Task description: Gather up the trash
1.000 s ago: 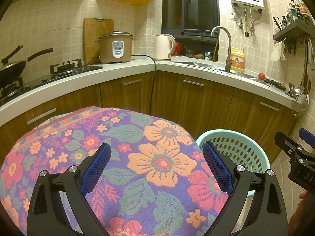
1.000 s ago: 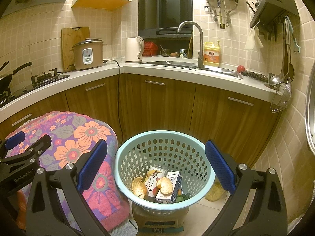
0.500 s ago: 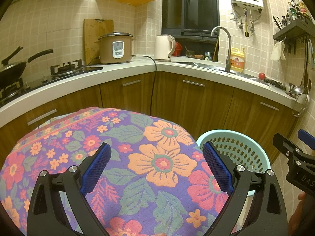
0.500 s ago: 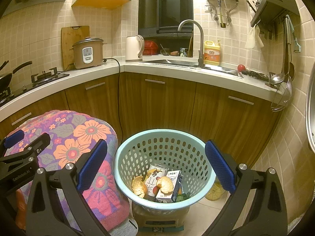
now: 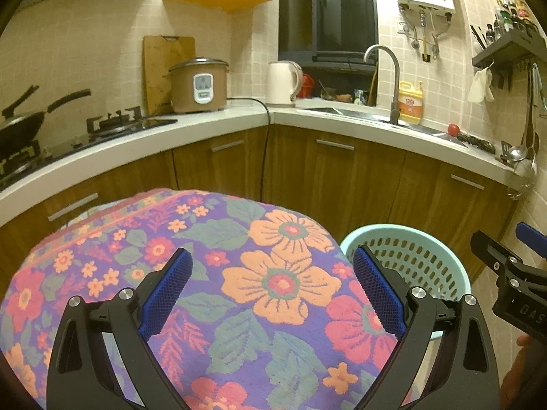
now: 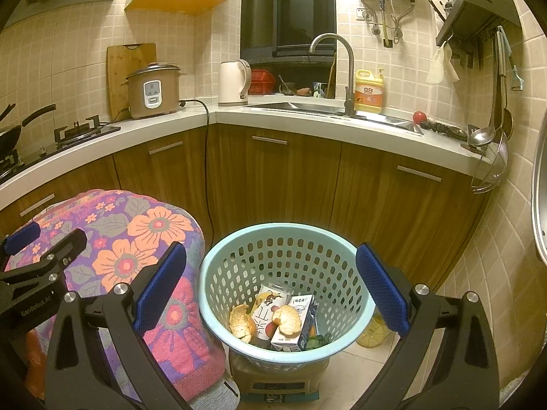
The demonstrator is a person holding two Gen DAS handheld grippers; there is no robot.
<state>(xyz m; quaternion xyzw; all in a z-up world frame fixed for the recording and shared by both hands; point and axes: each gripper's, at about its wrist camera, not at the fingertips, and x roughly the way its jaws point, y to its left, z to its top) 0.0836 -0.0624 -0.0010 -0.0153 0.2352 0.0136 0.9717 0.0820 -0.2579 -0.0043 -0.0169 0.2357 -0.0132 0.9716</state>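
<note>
1. Along the tiled kitchen walls runs a white countertop [image 6: 307, 119] over wooden cabinets, carrying a rice cooker [image 6: 153, 90], kettle [image 6: 233, 82] and sink faucet [image 6: 336, 68].
2. Floral cloth [image 5: 239, 273] covers a surface just beside the light-blue perforated basket [image 6: 287, 239].
3. Inside the basket lie orange peels [image 6: 289, 319] and drink cartons [image 6: 301, 321].
4. Left gripper [image 5: 270, 292] and right gripper [image 6: 270, 285] both stand wide apart, holding nothing.

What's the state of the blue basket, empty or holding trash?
Holding trash. The right wrist view shows the blue basket upright, with orange peels and drink cartons at its bottom, well below the rim.
</note>
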